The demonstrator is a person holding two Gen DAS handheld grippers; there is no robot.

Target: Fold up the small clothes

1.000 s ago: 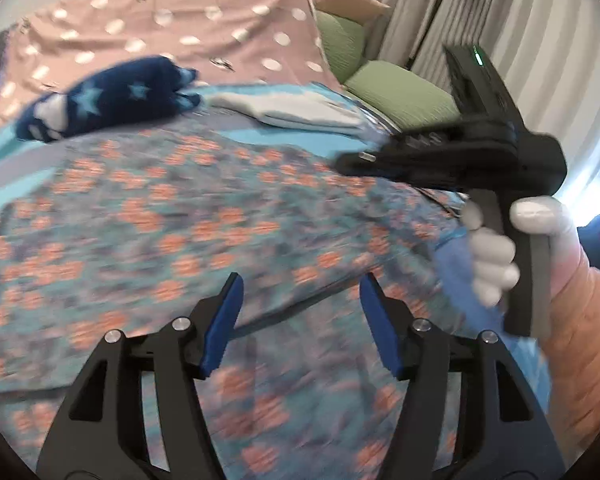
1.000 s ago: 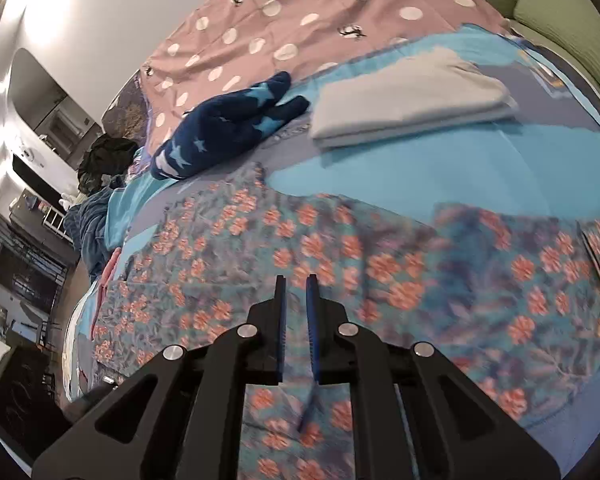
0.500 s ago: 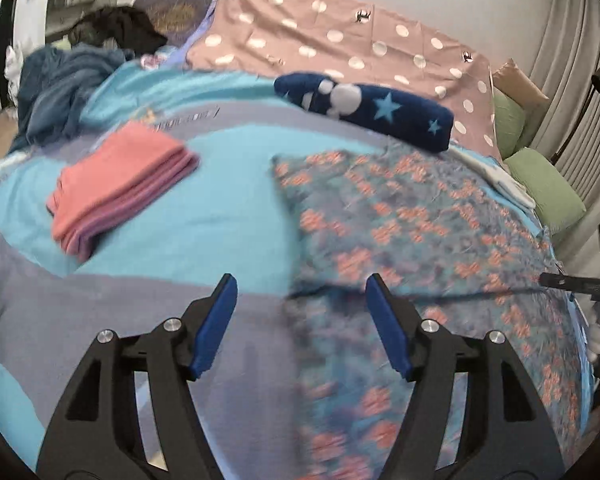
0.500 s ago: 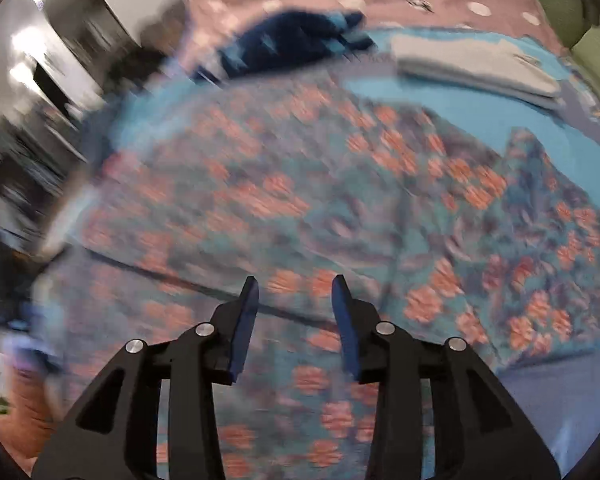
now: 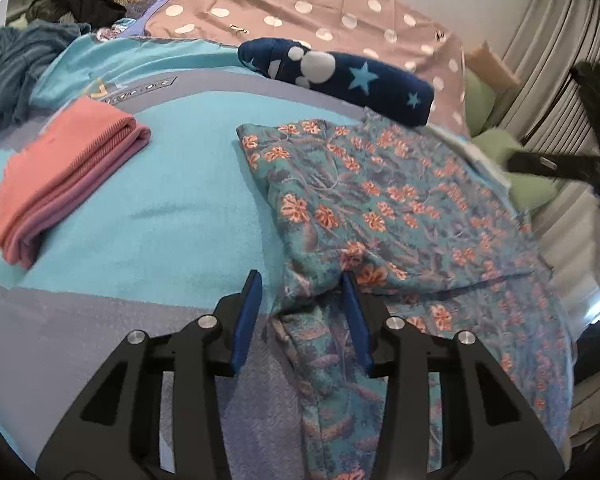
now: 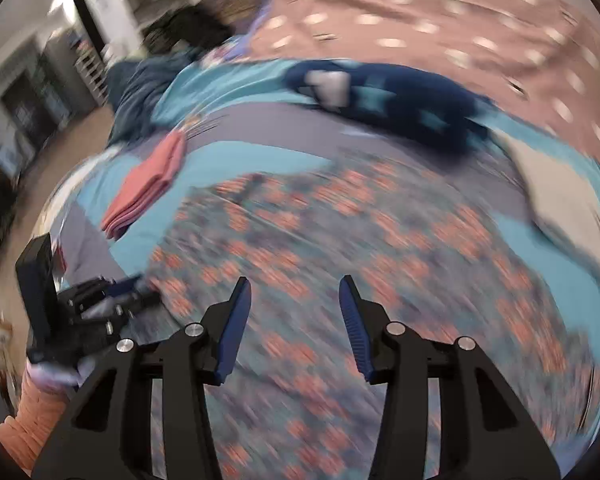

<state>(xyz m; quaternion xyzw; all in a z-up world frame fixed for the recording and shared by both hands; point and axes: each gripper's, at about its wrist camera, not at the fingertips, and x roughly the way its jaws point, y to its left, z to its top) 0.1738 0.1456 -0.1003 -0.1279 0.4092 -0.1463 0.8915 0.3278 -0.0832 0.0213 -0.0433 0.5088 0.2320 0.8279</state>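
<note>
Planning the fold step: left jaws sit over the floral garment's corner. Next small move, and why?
Probably close the left gripper on the bunched edge of the floral garment: its jaws have just been closing, fabric lies between them unpinched, and the right gripper hangs open above it.

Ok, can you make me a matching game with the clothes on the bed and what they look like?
Things:
1. folded cloth
2. rolled-up garment
3. spread-out garment
4. sheet at the back

Looks:
A. dark blue with stars
B. pink with white dots
C. plain salmon pink
D. teal with orange flowers

Pairs: 1-C, 2-A, 3-D, 4-B
</note>
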